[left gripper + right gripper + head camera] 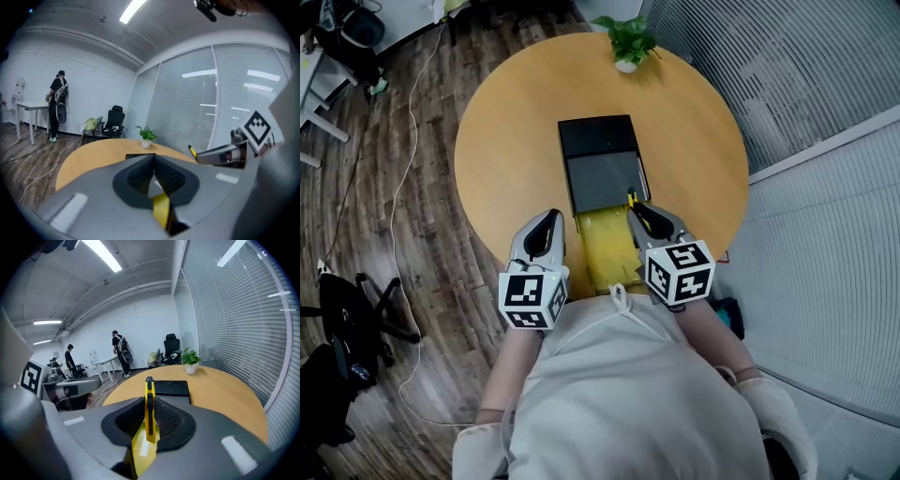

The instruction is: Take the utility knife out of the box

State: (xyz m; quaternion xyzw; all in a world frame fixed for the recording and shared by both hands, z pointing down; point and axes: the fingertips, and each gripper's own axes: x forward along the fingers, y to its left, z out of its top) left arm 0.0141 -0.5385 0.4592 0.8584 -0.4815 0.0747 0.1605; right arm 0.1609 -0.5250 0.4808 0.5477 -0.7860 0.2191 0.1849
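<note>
The yellow utility knife (149,411) stands on edge between the pads of my right gripper (150,401), which is shut on it. Its tip pokes out past the jaws (631,198) and also shows in the left gripper view (191,150). The right gripper (637,208) hangs above the near part of the open box. The box has a black lid (597,138) at the far end, a grey tray (605,181) and a yellow part (605,246) nearest me. My left gripper (548,230) is raised to the left of the box, its jaws closed together (152,161) with nothing in them.
The box lies on a round wooden table (506,141). A small potted plant (626,42) stands at the table's far edge. A blinds-covered glass wall (787,84) runs on the right. A cable (408,187) trails over the floor at left, near black chairs (347,319). People stand far off (119,352).
</note>
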